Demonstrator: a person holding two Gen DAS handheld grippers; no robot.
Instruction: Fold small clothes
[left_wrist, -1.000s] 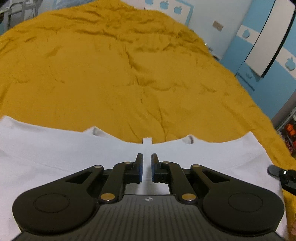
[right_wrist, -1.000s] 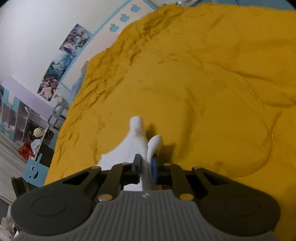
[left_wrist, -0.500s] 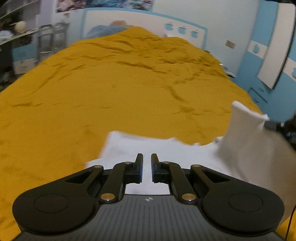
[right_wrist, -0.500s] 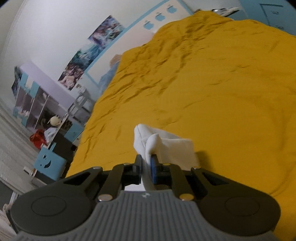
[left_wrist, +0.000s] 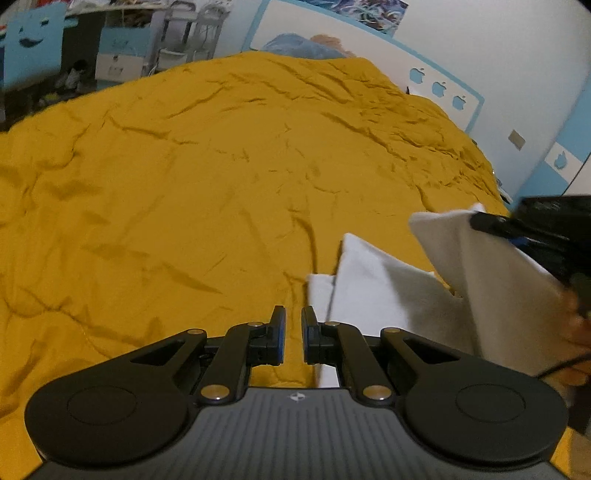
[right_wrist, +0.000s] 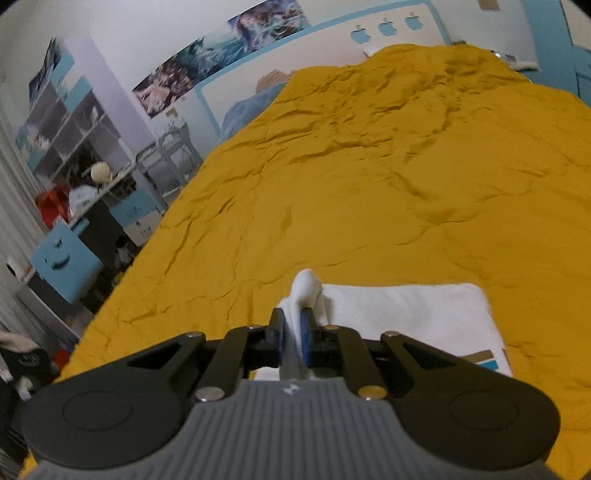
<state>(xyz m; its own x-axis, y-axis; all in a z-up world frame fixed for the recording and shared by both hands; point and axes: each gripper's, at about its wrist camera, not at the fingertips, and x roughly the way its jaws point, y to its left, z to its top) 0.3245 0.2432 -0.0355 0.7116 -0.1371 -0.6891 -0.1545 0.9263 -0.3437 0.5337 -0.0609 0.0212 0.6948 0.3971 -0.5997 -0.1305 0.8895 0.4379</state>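
Lifted off the rumpled mustard bedspread (left_wrist: 207, 192), the soft white garment (left_wrist: 384, 295) drapes at three o'clock, pinched by the right gripper (right_wrist: 291, 332); the left gripper (left_wrist: 293, 332) is clenched, empty.

Black left gripper (left_wrist: 293, 334), blue-lined jaws, brass pivots
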